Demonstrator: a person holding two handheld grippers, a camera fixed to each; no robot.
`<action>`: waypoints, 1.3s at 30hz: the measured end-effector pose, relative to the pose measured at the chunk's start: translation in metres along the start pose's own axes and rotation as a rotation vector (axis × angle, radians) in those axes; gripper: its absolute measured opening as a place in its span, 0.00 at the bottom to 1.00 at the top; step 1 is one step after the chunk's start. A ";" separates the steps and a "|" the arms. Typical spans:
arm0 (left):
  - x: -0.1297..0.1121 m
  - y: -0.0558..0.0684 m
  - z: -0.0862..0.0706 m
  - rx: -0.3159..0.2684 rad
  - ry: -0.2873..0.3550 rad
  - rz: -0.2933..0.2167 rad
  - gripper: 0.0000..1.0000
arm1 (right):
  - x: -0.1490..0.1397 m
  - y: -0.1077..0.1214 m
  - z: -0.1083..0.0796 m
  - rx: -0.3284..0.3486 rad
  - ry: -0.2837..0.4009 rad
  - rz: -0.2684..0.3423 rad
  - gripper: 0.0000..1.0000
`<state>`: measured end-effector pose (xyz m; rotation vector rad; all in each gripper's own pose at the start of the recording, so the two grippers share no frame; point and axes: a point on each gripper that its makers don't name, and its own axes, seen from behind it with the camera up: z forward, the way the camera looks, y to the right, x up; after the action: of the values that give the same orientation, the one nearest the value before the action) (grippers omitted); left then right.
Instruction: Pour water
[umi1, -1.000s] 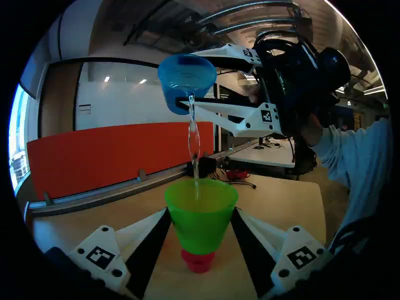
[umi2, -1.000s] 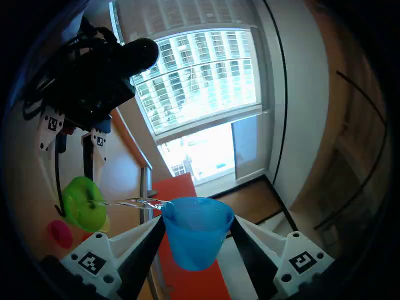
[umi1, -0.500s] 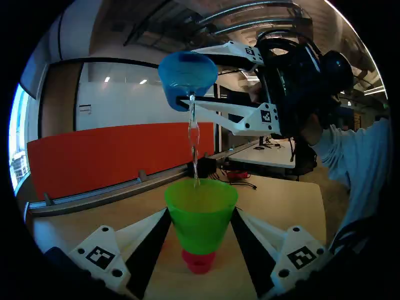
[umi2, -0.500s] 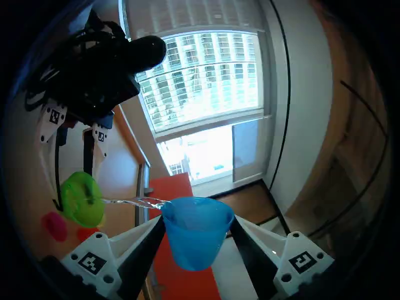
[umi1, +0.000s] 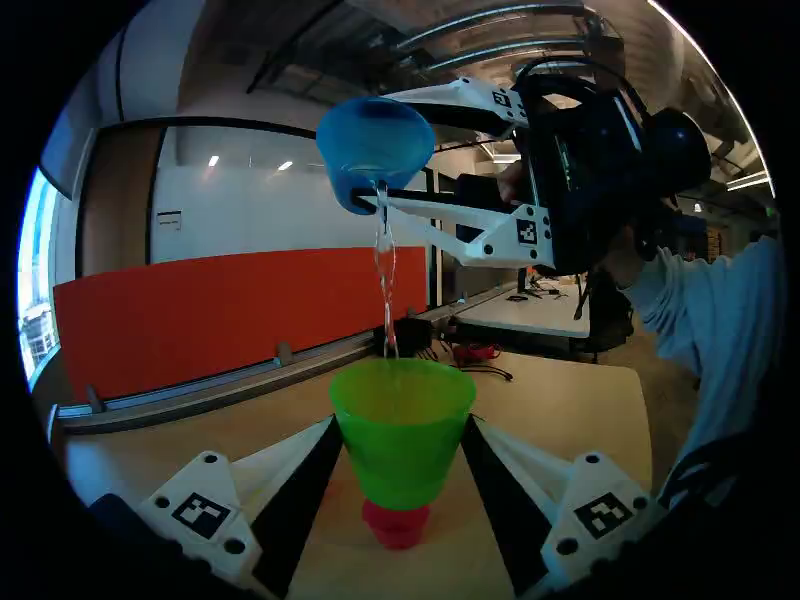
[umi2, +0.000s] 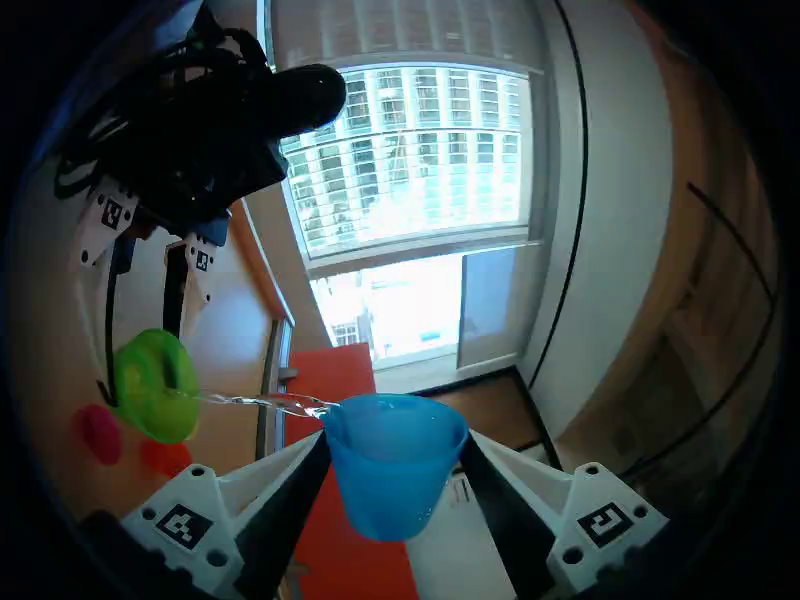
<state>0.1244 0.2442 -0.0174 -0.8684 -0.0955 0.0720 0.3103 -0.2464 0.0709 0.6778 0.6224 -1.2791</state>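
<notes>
Left tool (umi1: 400, 428) clenched on the upright green cup (umi1: 402, 460), over the counter (umi1: 570, 400). Right tool (umi2: 395, 452) grasps the tilted blue cup (umi2: 390, 490) at 12 o'clock above it; water (umi1: 384, 265) streams into the green cup.

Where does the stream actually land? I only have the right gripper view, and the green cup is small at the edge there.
Observer: In the left gripper view the water stream falls from the lip of the blue cup into the mouth of the green cup, inside the rim.
Operator: Is the left gripper clamped on it?
Observer: Yes. The left gripper has both fingers pressed against the cup's sides.
Operator: Cup upright?
Observer: Upright, rim level. A red object shows just below its base; I cannot tell whether they touch.
</notes>
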 end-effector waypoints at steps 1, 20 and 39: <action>0.000 0.000 0.000 -0.001 0.001 -0.001 0.82 | 0.000 0.001 0.000 0.000 0.000 -0.005 0.91; 0.004 0.000 -0.001 0.004 0.014 -0.007 0.82 | 0.010 0.006 0.007 0.001 0.005 -0.104 0.91; 0.006 0.000 -0.002 0.005 0.022 -0.010 0.82 | 0.021 0.004 0.011 0.001 0.007 -0.225 0.91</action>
<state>0.1304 0.2431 -0.0185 -0.8632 -0.0784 0.0536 0.3189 -0.2674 0.0628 0.6259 0.7187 -1.4859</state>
